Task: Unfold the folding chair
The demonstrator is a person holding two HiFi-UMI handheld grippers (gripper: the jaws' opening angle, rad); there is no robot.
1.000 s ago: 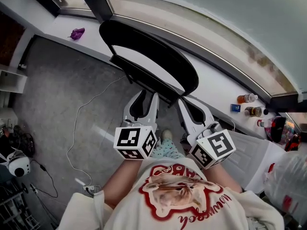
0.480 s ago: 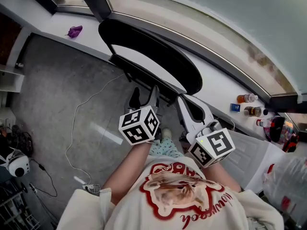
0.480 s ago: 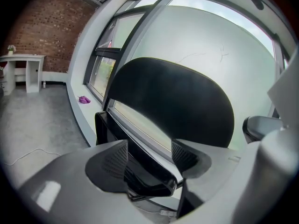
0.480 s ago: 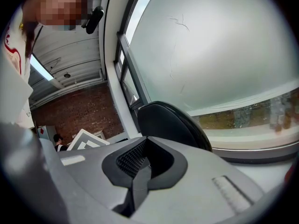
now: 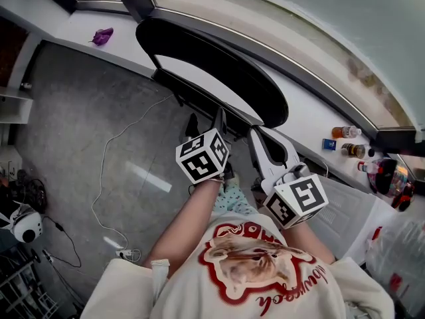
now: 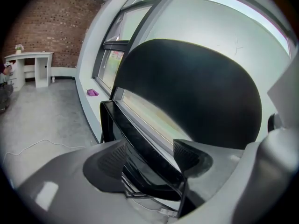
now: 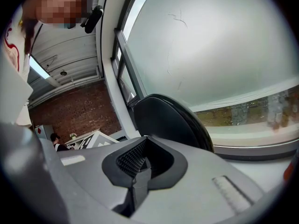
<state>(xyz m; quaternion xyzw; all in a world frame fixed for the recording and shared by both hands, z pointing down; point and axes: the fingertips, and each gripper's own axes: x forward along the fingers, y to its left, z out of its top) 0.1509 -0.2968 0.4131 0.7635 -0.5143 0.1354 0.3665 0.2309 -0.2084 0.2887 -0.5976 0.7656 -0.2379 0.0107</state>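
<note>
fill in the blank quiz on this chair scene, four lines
1. The chair by the sill is ___ in colour.
2. The small thing on the sill is ___.
3. Between the fingers of the left gripper stands an edge of the ___.
4. The fingers of the right gripper are ___, with nothing between them.

Missing words: black; purple; chair; shut

Floor [image 5: 73, 125]: grey and matt, running up to the white window sill [image 5: 63, 26]. Above the sill, a frosted window [image 5: 299, 15] in dark frames admits even daylight. On the sill: a purple item [image 5: 101, 36] and, well apart from it, bottles [image 5: 345, 132] (labels unreadable). A white cable [image 5: 101, 175] lies below the sill. Beyond the sill's end: brick wall [image 6: 46, 27], white desk [image 6: 32, 59].
</note>
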